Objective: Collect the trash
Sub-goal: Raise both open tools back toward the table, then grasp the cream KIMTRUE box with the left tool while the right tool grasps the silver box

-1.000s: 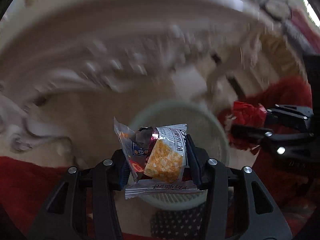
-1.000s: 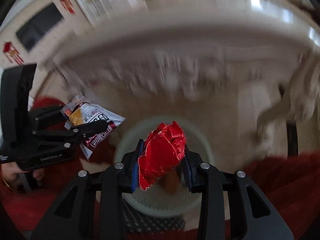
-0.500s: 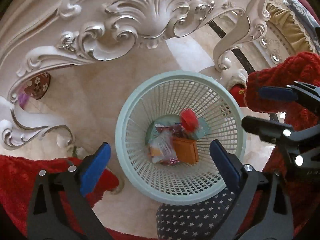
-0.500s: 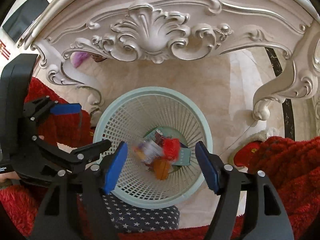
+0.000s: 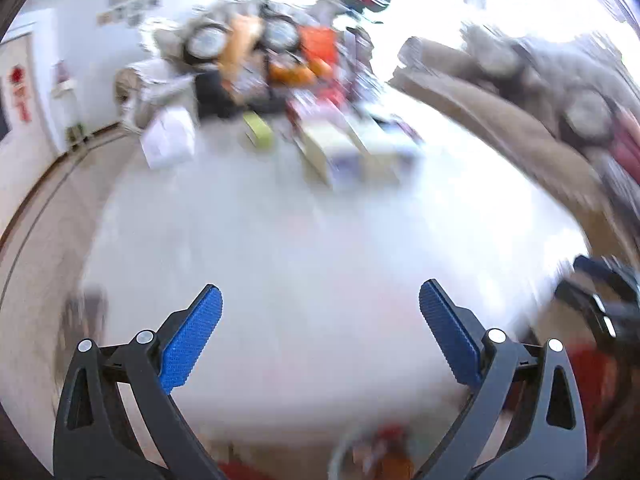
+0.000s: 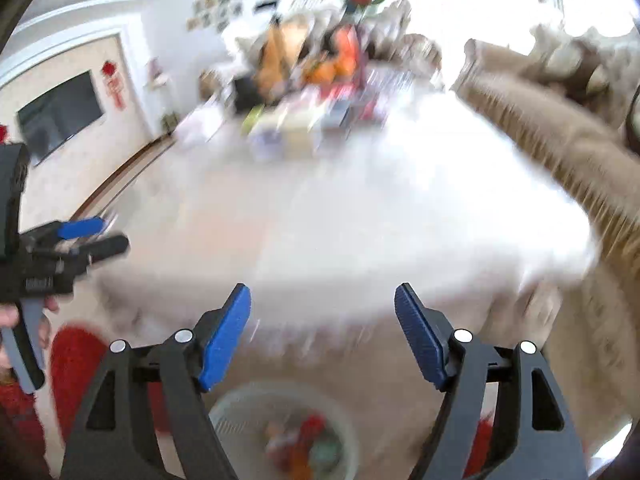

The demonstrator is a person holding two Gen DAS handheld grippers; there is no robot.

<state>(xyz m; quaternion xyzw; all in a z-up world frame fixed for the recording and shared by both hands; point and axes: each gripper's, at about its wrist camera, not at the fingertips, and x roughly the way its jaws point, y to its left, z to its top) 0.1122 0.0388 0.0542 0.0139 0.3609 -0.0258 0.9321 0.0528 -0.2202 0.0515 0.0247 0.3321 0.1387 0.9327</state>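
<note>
Blue-padded left gripper [image 5: 320, 332] gaping wide, nothing between. Right gripper [image 6: 323, 332] just been opening, empty too. Pale mesh basket [image 6: 240, 408] with dropped wrappers [image 6: 308, 436] sitting below and behind the fingertips. Remaining clutter [image 6: 304, 120] way ahead on the white table [image 6: 360, 216], roughly equal reach for both.

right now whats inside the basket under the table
In the basket, a blurred heap of wrappers, red and orange among them. What lies underneath is covered, and blur hides any detail.
</note>
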